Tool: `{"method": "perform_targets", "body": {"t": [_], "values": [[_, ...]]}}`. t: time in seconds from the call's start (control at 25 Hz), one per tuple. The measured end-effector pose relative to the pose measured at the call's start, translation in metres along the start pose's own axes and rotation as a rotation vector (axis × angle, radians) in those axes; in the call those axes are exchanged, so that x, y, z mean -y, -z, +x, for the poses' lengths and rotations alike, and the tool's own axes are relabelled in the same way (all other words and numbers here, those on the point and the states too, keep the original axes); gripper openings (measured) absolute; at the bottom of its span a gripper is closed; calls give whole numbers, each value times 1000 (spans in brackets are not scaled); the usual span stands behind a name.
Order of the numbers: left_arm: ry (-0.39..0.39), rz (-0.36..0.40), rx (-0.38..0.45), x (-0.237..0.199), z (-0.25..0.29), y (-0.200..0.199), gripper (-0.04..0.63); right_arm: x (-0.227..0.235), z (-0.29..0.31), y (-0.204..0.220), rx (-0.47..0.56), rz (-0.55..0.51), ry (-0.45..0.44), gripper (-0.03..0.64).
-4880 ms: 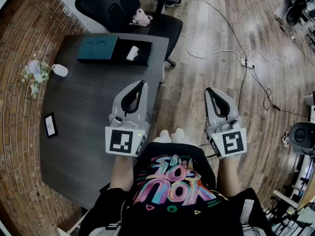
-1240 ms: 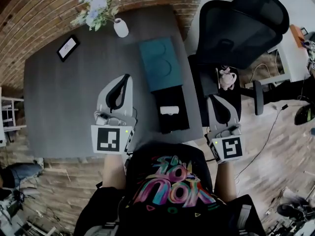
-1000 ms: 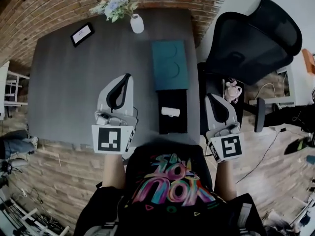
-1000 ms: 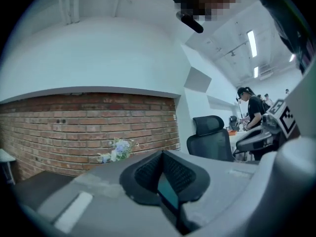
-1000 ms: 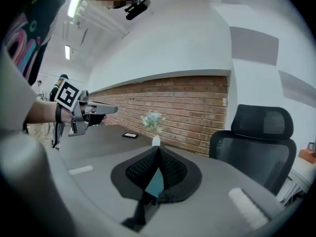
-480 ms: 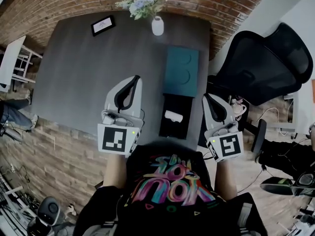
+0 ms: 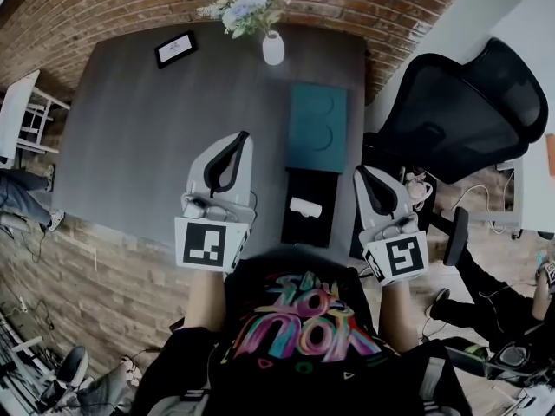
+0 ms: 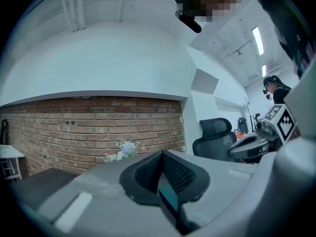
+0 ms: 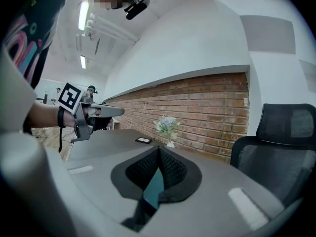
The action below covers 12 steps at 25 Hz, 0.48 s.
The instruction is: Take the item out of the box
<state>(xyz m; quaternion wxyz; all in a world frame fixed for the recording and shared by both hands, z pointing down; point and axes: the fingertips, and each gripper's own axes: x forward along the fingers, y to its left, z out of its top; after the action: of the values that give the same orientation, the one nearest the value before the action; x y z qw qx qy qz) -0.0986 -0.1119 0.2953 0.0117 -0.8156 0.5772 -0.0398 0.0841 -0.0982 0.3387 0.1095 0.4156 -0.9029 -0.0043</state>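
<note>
A black open box lies at the near edge of the dark table, with a small white item inside it. Its teal lid lies just beyond it. My left gripper hovers over the table to the left of the box, shut and empty. My right gripper is held just right of the box, past the table's edge, also shut and empty. In the left gripper view the jaws meet at the tip. The right gripper view shows its jaws closed the same way.
A white vase of flowers and a small dark frame stand at the table's far side by the brick wall. A black office chair stands to the right of the table. Another person's legs show at the right.
The head view has swung, so the table now sits squarer ahead. My right gripper has drifted a little towards the box. Both grippers stay shut.
</note>
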Motion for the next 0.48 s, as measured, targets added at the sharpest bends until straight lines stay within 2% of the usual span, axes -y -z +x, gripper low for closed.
{"method": "perform_targets", "body": {"t": [0.48], "values": [[14,-11,-26,4,6,9,1,-7,10,12,-42,-15,-66,0]]}}
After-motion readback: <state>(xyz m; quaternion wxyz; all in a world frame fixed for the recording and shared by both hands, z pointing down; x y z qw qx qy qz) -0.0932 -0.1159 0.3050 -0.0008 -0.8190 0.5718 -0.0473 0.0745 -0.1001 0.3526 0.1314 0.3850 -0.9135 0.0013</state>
